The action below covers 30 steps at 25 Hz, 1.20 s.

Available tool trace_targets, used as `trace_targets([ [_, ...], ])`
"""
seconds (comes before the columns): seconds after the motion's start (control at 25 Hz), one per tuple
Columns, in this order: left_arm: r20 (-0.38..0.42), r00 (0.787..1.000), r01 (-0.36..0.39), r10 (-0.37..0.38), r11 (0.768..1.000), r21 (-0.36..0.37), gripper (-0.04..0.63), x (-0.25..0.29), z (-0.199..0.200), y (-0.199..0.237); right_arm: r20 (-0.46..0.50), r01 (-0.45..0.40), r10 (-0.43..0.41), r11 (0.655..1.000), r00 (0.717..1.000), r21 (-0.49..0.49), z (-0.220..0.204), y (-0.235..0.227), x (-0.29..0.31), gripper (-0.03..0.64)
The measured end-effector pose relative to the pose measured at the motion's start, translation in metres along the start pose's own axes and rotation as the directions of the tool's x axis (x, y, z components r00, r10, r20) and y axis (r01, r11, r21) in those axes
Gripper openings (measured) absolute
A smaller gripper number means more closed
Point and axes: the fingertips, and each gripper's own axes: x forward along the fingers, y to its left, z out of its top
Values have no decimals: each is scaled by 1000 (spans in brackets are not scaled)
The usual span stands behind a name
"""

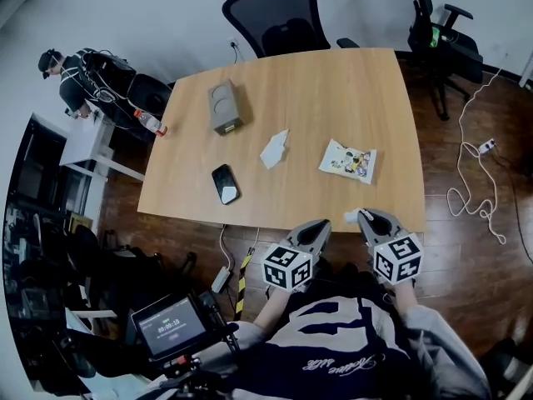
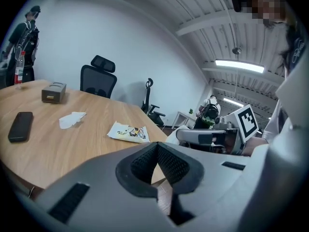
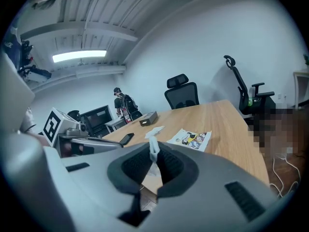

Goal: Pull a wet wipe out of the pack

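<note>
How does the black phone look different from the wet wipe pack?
The phone is black and plain; the wet wipe pack is white with colourful pictures. The phone is narrower, the pack wider. The phone lies nearer the table's left edge, the pack nearer its right. Both lie flat on the table.

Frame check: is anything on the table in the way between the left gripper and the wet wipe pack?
Nothing visible. Only bare table lies between the left gripper and the wet wipe pack. The phone and the loose white wipe lie off to the left of that path.
</note>
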Motion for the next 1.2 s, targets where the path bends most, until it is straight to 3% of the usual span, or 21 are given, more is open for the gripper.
trace_targets([
  [0.36,-12,998,58,-57,997,48,3,-14,12,15,69,54,-60,995,996,82,21,7,10,15],
  [0.56,-37,996,79,-76,995,68,3,-28,7,31,55,75,-80,993,995,91,14,19,26,15],
  [1.2,-7,999,48,-48,999,2,3,-43,0,62,-18,76,-75,997,997,16,8,42,42,15],
])
